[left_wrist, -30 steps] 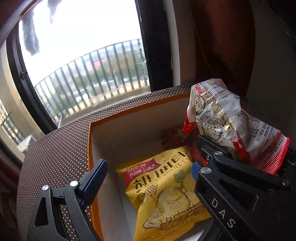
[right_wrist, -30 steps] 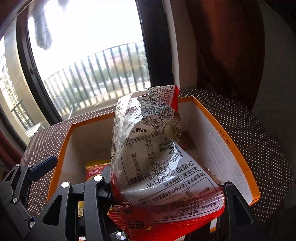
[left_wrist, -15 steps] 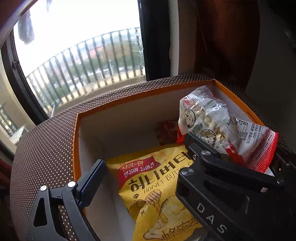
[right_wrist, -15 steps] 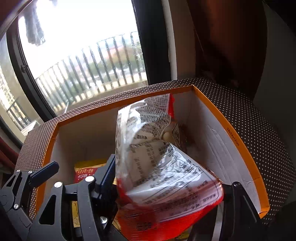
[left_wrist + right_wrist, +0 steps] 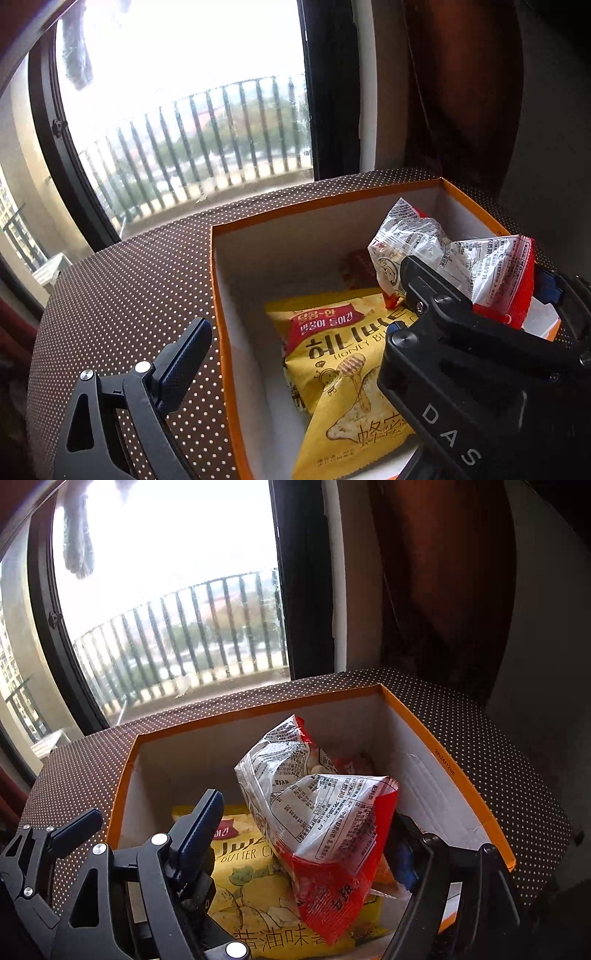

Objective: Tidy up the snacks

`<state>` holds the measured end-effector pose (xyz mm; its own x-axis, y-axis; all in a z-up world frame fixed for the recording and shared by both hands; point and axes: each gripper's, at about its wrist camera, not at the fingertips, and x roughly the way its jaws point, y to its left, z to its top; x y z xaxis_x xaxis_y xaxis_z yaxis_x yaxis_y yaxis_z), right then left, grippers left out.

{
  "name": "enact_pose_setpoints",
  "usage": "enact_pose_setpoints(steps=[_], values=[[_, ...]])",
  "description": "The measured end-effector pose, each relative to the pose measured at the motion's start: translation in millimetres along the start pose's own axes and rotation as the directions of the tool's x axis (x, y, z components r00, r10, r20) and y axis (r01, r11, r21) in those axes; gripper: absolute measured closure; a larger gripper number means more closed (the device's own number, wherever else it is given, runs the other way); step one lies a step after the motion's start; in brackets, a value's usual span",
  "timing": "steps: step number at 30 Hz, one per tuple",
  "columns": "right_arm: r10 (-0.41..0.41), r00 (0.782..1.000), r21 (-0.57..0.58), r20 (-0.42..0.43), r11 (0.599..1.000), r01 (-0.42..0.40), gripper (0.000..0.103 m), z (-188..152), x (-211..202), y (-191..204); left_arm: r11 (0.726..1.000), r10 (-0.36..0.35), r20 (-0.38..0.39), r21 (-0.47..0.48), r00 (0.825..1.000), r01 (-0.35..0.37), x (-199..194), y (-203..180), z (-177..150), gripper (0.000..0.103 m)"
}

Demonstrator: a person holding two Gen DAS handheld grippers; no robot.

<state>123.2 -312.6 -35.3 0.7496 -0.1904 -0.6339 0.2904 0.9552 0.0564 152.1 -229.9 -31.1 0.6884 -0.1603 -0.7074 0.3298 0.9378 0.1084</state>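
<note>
An orange-rimmed box (image 5: 439, 753) with white inner walls sits on a brown desk (image 5: 110, 280) covered in white dots, in front of a window with a balcony railing (image 5: 184, 638). Flat on the box floor lies a yellow honey butter chips bag (image 5: 343, 373). Above it, inside the box, a red and clear snack bag (image 5: 325, 812) stands tilted, its clear printed end up toward the far wall and its red end low near the right tool (image 5: 306, 834). That tool's jaws are opening, with the bag between them; the left finger (image 5: 199, 819) stands clear of it, while the right one seems close to or brushing the foil, which is hard to tell. The left tool (image 5: 295, 332) is wide open and holds nothing, one finger over the desk outside the box wall, the other over the yellow bag.
</note>
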Motion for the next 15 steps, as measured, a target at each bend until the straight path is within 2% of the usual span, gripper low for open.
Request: enact_pose_setpoints(steps=[6, 15], values=[[-0.048, 0.997, -0.022, 0.052, 0.999, 0.049, 0.02, -7, -29, 6, 1.0, 0.004, 0.067, -0.011, 0.998, -0.003, -23, 6, -14, 0.007], [-0.012, 0.993, -0.071, 0.121, 0.997, 0.021, 0.016, -22, -70, 27, 0.999, 0.01, 0.135, -0.049, 0.991, -0.003, -59, 29, -33, 0.007]])
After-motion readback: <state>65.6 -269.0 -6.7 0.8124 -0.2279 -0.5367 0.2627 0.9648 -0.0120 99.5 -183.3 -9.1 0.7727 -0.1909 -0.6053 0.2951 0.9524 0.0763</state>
